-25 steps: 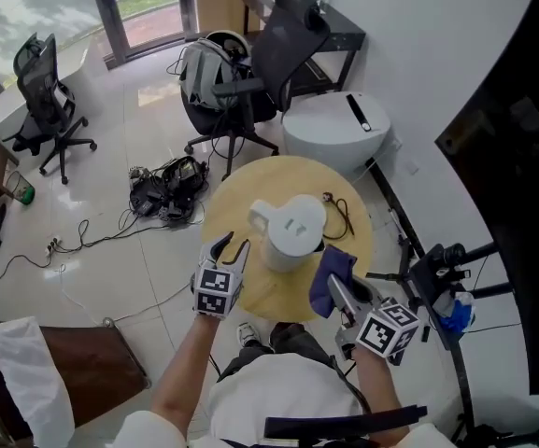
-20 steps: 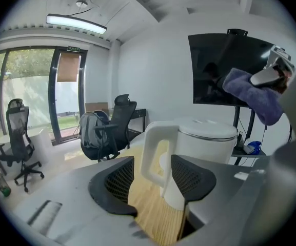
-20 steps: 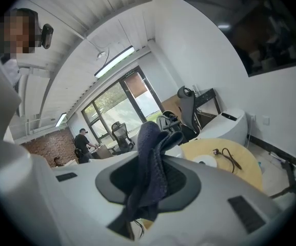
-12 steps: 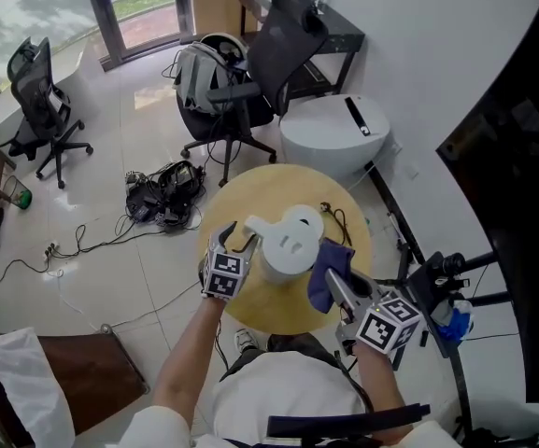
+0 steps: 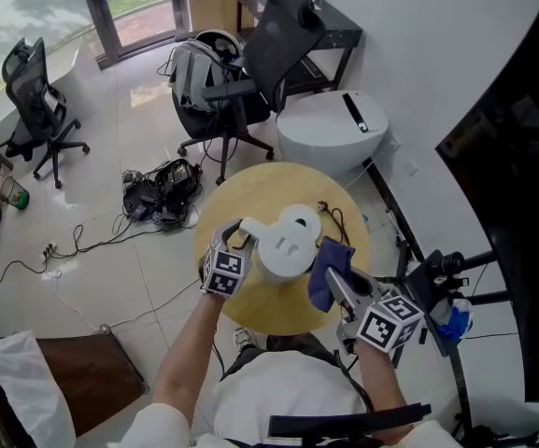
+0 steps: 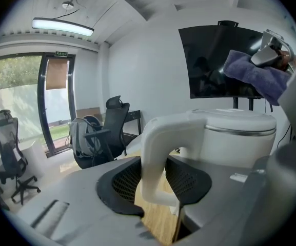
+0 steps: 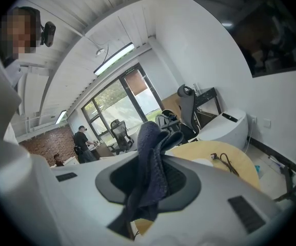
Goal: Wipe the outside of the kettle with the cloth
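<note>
Our left gripper (image 5: 234,243) has just been closing its jaws and now clamps the handle (image 6: 155,158) of the kettle (image 5: 290,241), which stands on the table (image 5: 250,189). Our right gripper (image 5: 340,292) pinches the cloth (image 5: 327,267) just beside the kettle.

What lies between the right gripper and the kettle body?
Only the blue cloth, clamped by the right gripper, beside the kettle; the head view shows it.

kettle (image 5: 288,243) 1 | cloth (image 5: 333,255) 1 | table (image 5: 269,185) 1 | office chairs (image 5: 24,77) (image 5: 283,31) 2 | tongs (image 5: 234,237) (image 5: 333,286) 2
</note>
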`<state>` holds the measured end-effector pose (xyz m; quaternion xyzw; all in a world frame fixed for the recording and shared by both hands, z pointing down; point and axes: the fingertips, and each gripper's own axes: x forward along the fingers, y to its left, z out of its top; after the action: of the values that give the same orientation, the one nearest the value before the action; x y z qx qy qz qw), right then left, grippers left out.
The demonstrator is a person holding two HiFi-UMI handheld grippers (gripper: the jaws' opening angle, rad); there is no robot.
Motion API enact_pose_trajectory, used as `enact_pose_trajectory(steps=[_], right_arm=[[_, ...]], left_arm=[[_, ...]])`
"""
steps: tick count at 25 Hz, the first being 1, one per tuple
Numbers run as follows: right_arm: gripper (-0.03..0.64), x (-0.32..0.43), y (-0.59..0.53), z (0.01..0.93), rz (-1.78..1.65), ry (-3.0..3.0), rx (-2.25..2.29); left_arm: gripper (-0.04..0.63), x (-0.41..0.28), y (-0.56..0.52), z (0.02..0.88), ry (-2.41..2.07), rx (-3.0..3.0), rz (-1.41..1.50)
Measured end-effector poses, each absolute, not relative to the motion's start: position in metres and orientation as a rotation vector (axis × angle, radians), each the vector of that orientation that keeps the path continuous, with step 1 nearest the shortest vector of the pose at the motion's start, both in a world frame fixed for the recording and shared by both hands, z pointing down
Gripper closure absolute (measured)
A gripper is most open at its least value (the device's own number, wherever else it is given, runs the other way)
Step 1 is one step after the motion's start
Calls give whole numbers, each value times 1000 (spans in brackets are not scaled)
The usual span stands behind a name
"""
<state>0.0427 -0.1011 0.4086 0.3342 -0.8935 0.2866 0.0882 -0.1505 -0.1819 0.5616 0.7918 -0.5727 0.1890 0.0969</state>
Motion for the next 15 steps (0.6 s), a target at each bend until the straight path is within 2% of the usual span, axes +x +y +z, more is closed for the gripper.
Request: enact_pose_trajectory(steps=[9,15], right_arm=[[520,37,-124,426,518,-2517,853],[520,-5,-160,447,343,-2365,641]], left_arm=[[442,-149,-181,564,-1697,2352,582],[442,-149,-181,563,-1688,2355,595]])
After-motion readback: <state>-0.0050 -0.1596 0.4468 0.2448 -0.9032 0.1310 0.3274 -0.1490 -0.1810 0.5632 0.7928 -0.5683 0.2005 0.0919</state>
